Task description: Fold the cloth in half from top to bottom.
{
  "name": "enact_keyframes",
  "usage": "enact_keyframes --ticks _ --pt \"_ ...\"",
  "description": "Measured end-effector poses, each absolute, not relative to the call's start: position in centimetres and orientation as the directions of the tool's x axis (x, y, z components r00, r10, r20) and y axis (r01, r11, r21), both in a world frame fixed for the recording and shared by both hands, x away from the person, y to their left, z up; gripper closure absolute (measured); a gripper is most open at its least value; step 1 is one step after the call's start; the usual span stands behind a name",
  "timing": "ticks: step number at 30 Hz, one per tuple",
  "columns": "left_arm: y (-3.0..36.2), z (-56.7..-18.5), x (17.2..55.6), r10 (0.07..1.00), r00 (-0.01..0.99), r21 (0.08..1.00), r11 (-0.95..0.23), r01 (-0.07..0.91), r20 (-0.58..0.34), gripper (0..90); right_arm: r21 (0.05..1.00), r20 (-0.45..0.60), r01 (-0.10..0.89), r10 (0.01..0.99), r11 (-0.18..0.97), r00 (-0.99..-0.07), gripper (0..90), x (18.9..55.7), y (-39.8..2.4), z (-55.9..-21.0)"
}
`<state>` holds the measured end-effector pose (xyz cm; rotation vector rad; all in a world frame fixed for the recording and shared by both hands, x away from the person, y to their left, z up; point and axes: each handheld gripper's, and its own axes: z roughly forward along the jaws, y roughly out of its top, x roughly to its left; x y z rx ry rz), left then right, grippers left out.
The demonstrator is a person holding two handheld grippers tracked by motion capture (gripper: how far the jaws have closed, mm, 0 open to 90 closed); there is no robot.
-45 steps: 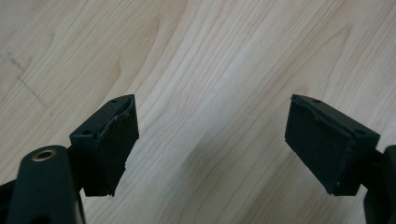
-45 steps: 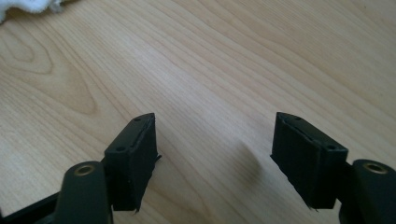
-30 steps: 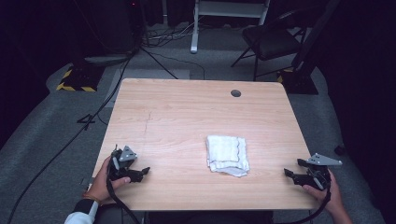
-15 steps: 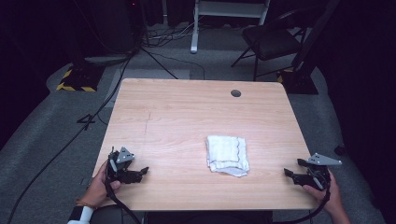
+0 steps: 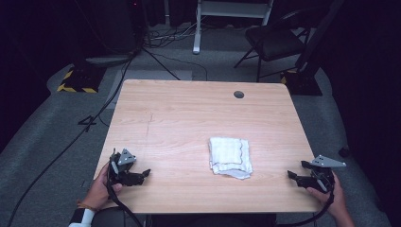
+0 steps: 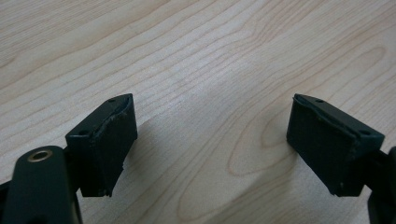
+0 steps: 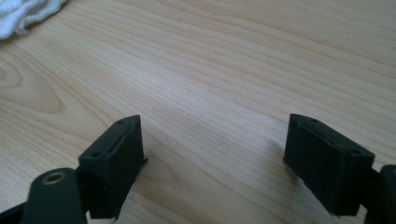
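Item: one white, folded terry-cloth towel [image 5: 230, 157], roughly square, lying flat on the light wood-grain bench [image 5: 189, 113], right of centre and toward the near edge; a white corner of it also shows at the top left of the right gripper view [image 7: 25, 14]. Condition: folded in several layers, the near edge rumpled and a loose layer poking out at the near right corner. Handling, as judged: light, soft and limp; not fragile, not slippery; likely to sag and unfold if lifted by a single layer, and to slide on the smooth wood if pushed. Suggested hold: pinch through all layers at an edge or corner, one corner per gripper if it is to be spread or refolded; the untidy near right corner offers the easiest entry. Left hand-held gripper [image 5: 138, 176]: low over the near left corner of the bench, jaws spread wide, nothing between them, well apart from the towel. Right hand-held gripper [image 5: 294, 177]: at the near right edge, jaws likewise spread and empty, pointing toward the towel, near it but not touching
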<state>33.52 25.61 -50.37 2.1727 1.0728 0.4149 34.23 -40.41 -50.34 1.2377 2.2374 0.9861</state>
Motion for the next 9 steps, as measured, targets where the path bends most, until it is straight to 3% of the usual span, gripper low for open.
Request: enact_keyframes --ticks 9 --pt "25.60 -50.38 33.51 0.792 0.610 0.688 -0.437 0.580 -0.011 16.0 0.740 -0.007 0.568 0.848 0.360 -0.529 19.9 34.24 -40.42 -50.34"
